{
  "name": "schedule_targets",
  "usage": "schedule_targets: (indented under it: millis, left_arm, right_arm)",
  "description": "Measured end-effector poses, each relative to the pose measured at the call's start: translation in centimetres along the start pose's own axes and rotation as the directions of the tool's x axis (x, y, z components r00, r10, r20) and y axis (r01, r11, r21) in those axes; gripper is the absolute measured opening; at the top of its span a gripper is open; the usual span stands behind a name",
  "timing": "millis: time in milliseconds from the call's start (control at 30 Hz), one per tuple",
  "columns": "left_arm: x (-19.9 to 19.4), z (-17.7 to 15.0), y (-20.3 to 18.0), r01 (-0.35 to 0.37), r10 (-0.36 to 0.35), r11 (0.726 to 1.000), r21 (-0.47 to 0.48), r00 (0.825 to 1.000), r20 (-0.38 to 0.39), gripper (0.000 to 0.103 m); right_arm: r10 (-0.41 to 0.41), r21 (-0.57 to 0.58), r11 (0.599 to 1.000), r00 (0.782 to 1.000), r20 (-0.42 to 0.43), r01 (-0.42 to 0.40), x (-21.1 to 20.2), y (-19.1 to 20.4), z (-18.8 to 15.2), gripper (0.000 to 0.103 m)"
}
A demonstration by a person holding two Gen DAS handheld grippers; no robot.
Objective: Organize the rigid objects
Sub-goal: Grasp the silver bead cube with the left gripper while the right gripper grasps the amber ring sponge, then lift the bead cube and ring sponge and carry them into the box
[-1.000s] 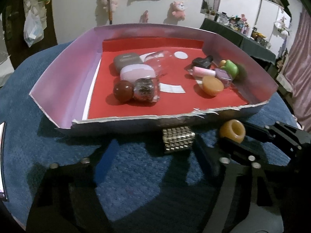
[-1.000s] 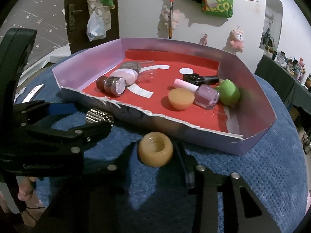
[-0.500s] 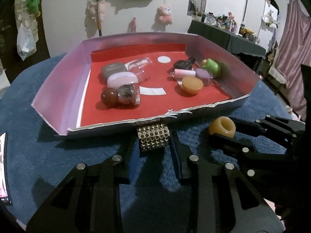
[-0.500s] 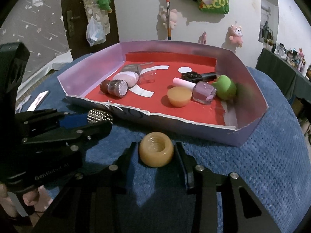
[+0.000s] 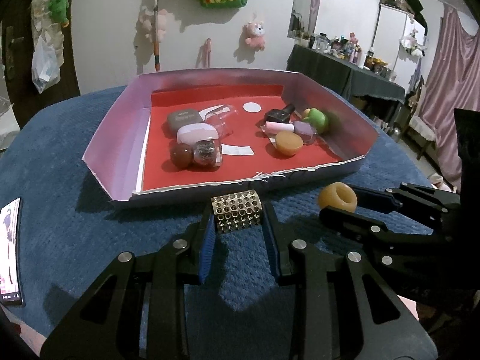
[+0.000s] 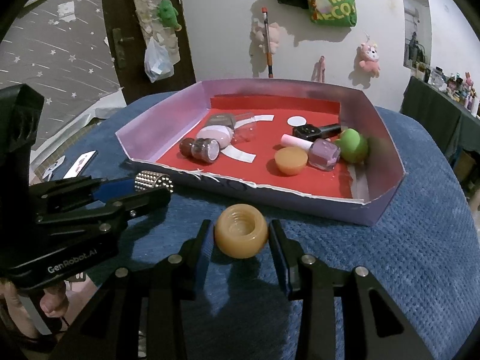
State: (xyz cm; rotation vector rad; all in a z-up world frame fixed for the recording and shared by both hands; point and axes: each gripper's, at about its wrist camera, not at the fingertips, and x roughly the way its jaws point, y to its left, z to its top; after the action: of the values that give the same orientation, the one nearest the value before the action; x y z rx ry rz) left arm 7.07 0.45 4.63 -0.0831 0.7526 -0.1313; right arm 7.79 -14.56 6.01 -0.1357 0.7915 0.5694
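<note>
My left gripper [image 5: 238, 225] is shut on a silver perforated metal cylinder [image 5: 237, 215], held a little above the blue cloth just in front of the tray's near wall. My right gripper [image 6: 241, 241] is shut on an amber hollow round cap [image 6: 241, 231]; the same cap [image 5: 338, 197] shows at the right of the left wrist view. The lilac tray [image 5: 117, 120] with a red floor holds several small items: a brown ball [image 5: 181, 156], a glitter jar [image 5: 207, 153], a lilac case [image 5: 196, 133], an amber half-dome [image 5: 288, 143], a nail polish bottle [image 6: 325, 153] and a green toy [image 6: 354, 145].
A blue textured cloth [image 5: 75, 225] covers the table. A phone [image 5: 10, 252] lies at the left edge. A dark table with bottles [image 5: 354, 69] and a pink curtain [image 5: 450, 90] stand at the right. A hand [image 6: 51, 303] holds the left gripper's handle.
The left gripper's jaws closed on the metal cylinder, which lay on the cloth a second ago. Both grippers have lifted slightly with their objects; the tray now looks farther and lower.
</note>
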Motion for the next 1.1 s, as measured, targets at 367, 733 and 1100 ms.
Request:
schedule_targets:
  millis: [367, 733, 1100]
  left_arm:
    - [-0.8, 0.2, 0.0, 0.009, -0.008, 1.000, -0.004, 1.000, 0.022, 0.028]
    - [-1.2, 1.4, 0.3, 0.011, -0.010, 1.000, -0.005, 0.999, 0.051, 0.028]
    - [-0.6, 2.8, 1.0, 0.017, -0.016, 1.000, -0.016, 0.998, 0.064, 0.028]
  right_arm:
    - [0.009, 0.001, 1.000, 1.000, 0.007, -0.009, -0.5, 0.4, 0.0, 0.040]
    - [0.045, 0.001, 0.999, 0.999, 0.018, -0.045, -0.6, 0.4, 1.1, 0.040]
    - [0.064, -0.006, 0.998, 0.997, 0.051, -0.064, -0.7, 0.1, 3.1, 0.040]
